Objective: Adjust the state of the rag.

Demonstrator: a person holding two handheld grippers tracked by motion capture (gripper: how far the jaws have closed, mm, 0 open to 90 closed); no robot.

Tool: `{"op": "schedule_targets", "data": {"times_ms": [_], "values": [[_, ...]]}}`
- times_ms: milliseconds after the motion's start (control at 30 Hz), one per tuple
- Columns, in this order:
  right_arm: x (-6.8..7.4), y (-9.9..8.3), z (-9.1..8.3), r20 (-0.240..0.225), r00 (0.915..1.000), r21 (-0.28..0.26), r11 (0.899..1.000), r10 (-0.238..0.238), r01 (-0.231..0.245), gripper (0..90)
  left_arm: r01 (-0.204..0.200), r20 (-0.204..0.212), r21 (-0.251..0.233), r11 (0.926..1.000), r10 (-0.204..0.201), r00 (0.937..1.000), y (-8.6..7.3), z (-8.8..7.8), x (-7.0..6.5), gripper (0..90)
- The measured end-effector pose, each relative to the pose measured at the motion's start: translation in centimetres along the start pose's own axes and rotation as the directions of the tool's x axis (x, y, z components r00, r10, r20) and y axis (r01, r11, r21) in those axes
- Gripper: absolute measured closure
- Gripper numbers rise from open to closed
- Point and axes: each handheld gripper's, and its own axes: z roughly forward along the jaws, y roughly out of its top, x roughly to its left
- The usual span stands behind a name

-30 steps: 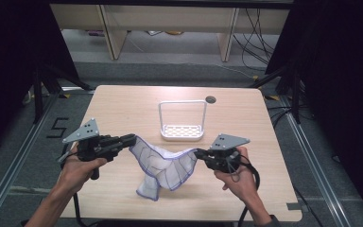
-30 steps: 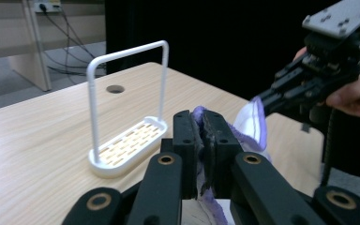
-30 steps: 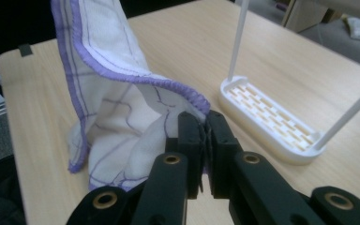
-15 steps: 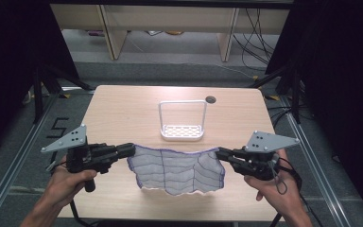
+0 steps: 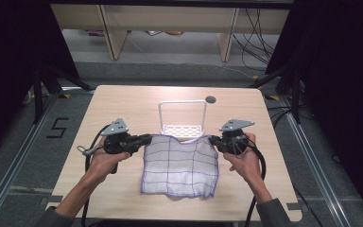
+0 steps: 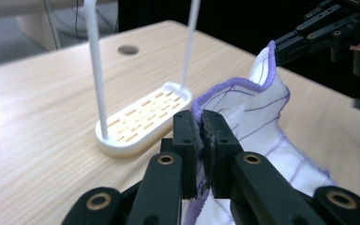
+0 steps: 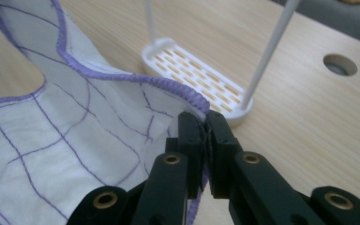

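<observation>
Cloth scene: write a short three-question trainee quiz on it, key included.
1. True or false: both grippers are shut on the cloth.
2. Which part of the cloth does the left gripper pinch? A) its purple-stitched edge B) its middle
3. What white thing stands beyond the cloth on the table?

Key:
1. True; the right gripper pinches it too.
2. A
3. A slotted white rack with a tall hoop handle.
</observation>
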Motion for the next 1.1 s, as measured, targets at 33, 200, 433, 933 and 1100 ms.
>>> {"op": "schedule_targets", "data": {"times_ms": [33,200,433,933,1100], "values": [[-0.2,-0.2,0.8,0.008,0.9998,0.016,1.0,0.019,-0.019,86.7,0.009,-0.008,0.003,1.0,-0.009,0.9999,-0.3,0.7,0.5,83.7],[-1.3,-0.6,4.5,0.086,0.9957,0.092,0.995,-0.035,0.027,86.6,0.045,-0.053,0.064,0.9969,-0.042,0.9977,-1.7,3.0,2.3,83.4],[-0.3,-1.6,7.8,0.083,0.991,0.217,0.972,-0.105,0.085,86.4,0.06,-0.077,0.154,0.9863,-0.049,0.9958,-4.5,4.3,3.0,83.3],[0.2,-2.7,8.1,0.083,0.9911,0.263,0.962,-0.104,0.079,66.4,0.08,-0.085,0.231,0.9696,-0.062,0.9945,-6.7,4.6,3.2,60.2],[0.1,-2.7,5.4,0.105,0.9942,0.196,0.981,-0.024,0.003,56.7,0.097,-0.107,0.213,0.9722,-0.076,0.9914,-6.9,1.8,2.6,42.6]]}}
